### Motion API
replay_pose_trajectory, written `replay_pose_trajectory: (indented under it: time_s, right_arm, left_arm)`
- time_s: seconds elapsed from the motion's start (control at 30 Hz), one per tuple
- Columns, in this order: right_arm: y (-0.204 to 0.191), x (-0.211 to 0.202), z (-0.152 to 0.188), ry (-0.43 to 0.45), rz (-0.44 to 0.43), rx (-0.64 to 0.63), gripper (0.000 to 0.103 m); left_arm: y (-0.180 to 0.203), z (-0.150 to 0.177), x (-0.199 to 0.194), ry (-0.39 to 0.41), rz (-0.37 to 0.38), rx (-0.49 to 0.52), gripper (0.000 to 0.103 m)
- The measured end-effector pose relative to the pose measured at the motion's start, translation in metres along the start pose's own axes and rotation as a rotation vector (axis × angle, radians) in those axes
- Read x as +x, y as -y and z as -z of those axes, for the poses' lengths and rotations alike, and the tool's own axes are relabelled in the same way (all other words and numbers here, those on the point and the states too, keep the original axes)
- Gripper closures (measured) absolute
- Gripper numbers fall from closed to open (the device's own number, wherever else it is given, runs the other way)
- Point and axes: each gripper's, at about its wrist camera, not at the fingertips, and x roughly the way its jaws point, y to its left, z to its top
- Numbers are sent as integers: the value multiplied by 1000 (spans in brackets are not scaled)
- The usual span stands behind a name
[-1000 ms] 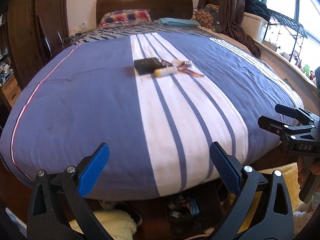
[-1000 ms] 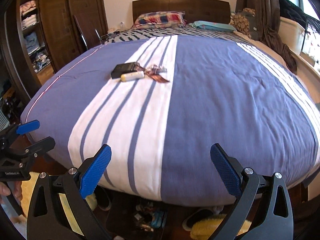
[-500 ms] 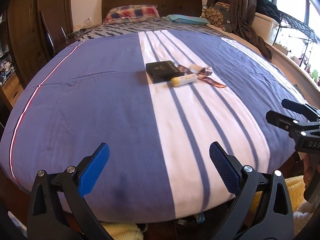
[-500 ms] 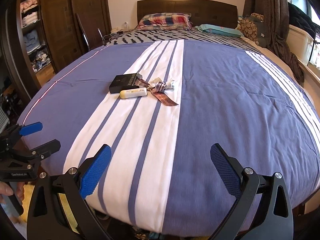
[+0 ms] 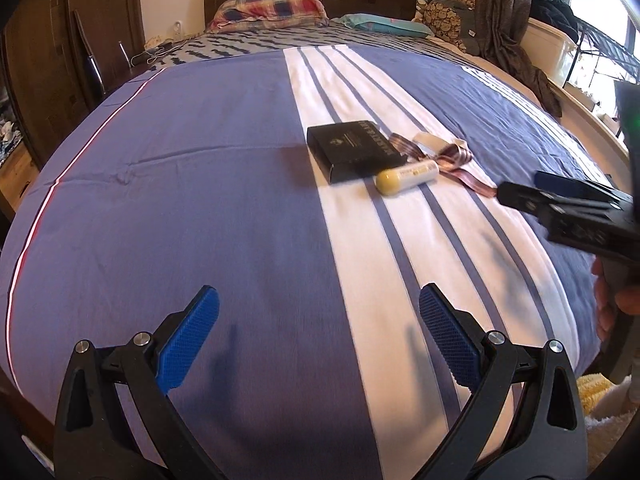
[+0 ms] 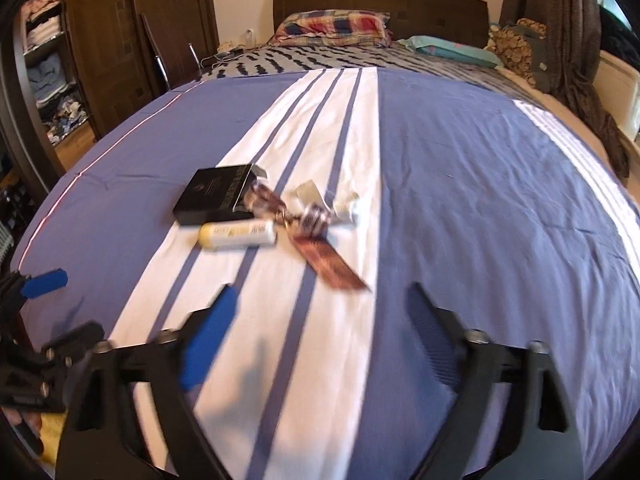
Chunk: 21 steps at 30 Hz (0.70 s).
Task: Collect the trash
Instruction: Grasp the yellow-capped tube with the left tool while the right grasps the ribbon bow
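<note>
The trash lay clustered on the white stripe of the bed (image 5: 224, 200): a black box (image 5: 352, 150), a tube (image 5: 406, 174) touching the box's near edge, and a ribbon (image 6: 324, 256) just beside both. A small pale item behind the ribbon was too blurred to identify.

The left gripper (image 5: 316, 340) was spread, nothing between its pads, hovering near the foot of the bed.

The right gripper (image 6: 320, 332) was motion-blurred; its jaws had just been closing, yet stood apart and empty, near the ribbon's tip. The hand (image 5: 612, 304) holding it was cut off by the frame edge.
</note>
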Motion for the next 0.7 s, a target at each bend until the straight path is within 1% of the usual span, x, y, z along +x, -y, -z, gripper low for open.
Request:
replay_pose_trajectory:
  time_s: [0.1, 0.2, 0.33, 0.37, 0.4, 0.43, 0.47, 0.5, 0.57, 0.7]
  right_arm:
    - [0, 16, -13, -5, -11, 3, 43]
    - [0, 33, -25, -11, -11, 1, 52]
    - [0, 49, -32, -28, -7, 0, 58]
    - [0, 51, -32, -34, -10, 0, 63]
    - [-1, 54, -33, -41, -15, -3, 70]
    - [-1, 56, -33, -46, -22, -6, 76]
    - [-2, 56, -33, -46, -26, -9, 84]
    - [-2, 55, -33, -43, -28, -13, 89]
    - [-3, 50, -33, -27, -28, -21, 92]
    - [3, 27, -33, 25, -33, -30, 93]
  left_arm:
    - [2, -9, 9, -2, 5, 10, 8]
    - [5, -15, 16, -4, 12, 19, 8]
    - [9, -23, 26, -9, 21, 30, 8]
    - [10, -26, 28, -9, 23, 32, 8]
    - [12, -27, 30, -10, 25, 34, 8]
    - [13, -30, 33, -12, 28, 36, 8]
    - [15, -31, 35, -13, 30, 37, 8]
    - [17, -33, 37, -15, 31, 40, 8]
    - [23, -36, 41, -18, 39, 45, 8]
    - [34, -44, 52, -30, 69, 48, 8]
